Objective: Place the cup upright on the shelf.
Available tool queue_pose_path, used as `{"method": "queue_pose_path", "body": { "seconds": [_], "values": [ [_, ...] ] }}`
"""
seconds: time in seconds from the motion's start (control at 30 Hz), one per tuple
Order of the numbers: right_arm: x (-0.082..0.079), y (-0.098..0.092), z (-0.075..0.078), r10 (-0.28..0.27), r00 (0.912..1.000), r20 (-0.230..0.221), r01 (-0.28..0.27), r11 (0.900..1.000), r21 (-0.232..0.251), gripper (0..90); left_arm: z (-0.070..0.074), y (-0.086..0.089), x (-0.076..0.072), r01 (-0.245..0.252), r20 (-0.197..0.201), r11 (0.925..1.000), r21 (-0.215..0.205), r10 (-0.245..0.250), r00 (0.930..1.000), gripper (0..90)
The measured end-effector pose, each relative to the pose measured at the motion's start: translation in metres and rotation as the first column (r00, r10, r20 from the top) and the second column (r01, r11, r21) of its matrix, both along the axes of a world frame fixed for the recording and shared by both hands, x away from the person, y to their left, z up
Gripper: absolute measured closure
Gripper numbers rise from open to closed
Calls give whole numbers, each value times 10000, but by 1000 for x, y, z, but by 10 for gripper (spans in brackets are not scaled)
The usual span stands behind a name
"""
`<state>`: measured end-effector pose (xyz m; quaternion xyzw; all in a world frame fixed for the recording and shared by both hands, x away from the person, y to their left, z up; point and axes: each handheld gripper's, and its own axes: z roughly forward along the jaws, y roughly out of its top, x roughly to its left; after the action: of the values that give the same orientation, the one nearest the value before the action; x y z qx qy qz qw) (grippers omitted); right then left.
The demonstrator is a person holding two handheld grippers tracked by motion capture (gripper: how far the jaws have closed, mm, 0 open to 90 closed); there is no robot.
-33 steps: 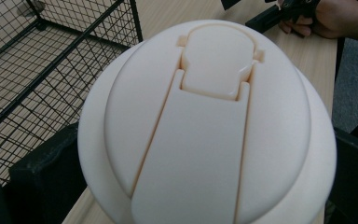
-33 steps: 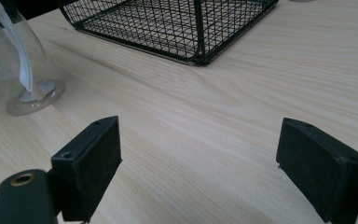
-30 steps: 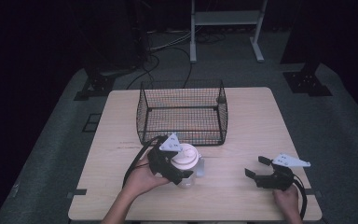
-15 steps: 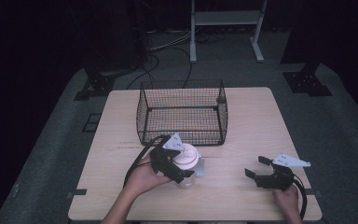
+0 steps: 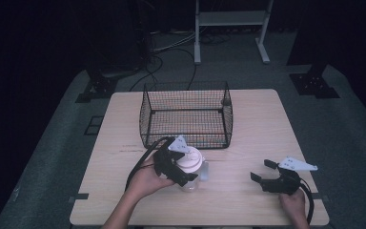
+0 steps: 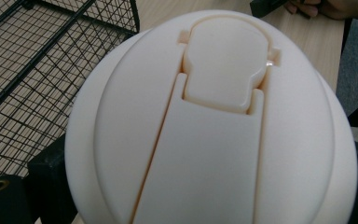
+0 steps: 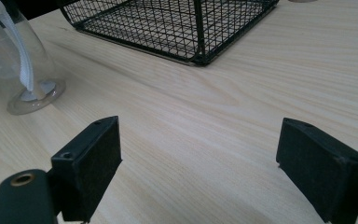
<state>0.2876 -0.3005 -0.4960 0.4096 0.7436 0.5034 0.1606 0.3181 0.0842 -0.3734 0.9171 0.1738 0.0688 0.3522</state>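
While upright, the jar sits between the left tongs.

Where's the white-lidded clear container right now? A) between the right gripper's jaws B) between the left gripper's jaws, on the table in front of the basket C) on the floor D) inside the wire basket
B: the left gripper is closed around the white-lidded clear container, which stands on the table in front of the wire basket; the right gripper sits open off to the side with bare wood between its jaws.
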Motion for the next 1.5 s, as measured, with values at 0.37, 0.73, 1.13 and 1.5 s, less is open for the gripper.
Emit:
{"method": "queue_pose_path", "body": {
  "seconds": [0.37, 0.73, 1.13, 1.5],
  "values": [
    [0, 0, 0, -5, 10000, -1, 5, 10000, 18, 129, 13, -1, 0, 50, 201, 10000, 20, -50, 9998, 49],
    [0, 0, 0, -13, 10000, 7, 13, 10000, 5, 129, 34, 1, 2, 131, 398, 9999, 41, -133, 9991, 50],
    [0, 0, 0, -47, 10000, -16, 47, 10000, 65, 129, 66, 2, 9, 229, 532, 9996, 139, -236, 9983, 50],
    [0, -1, 0, -38, 10000, 10, 38, 10000, 86, 129, 97, -3, 18, 262, 682, 9987, 430, -291, 9972, 50]
  ]
}}
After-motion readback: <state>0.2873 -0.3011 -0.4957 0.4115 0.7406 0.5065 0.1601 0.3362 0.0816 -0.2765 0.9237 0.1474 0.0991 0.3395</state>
